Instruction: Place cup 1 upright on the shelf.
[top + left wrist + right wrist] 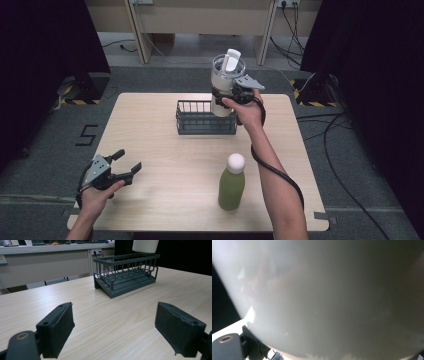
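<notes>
high view: right gripper is clamping the white cup, holding it upright above the right end of the wire basket. left gripper is sitting low at the table's near-left, jaws spread, nothing between them. green bottle is standing near-right.

left gripper view: pads are gaping wide, facing the basket.

right gripper view: cup wall is pressing right up against the lens.

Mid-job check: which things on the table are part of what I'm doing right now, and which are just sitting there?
In play:
- right gripper, clamped on the white tumbler
- white tumbler, held above the wire basket
- wire basket

Idle:
- green bottle, standing near the front edge
- left gripper, open, holding nothing
</notes>
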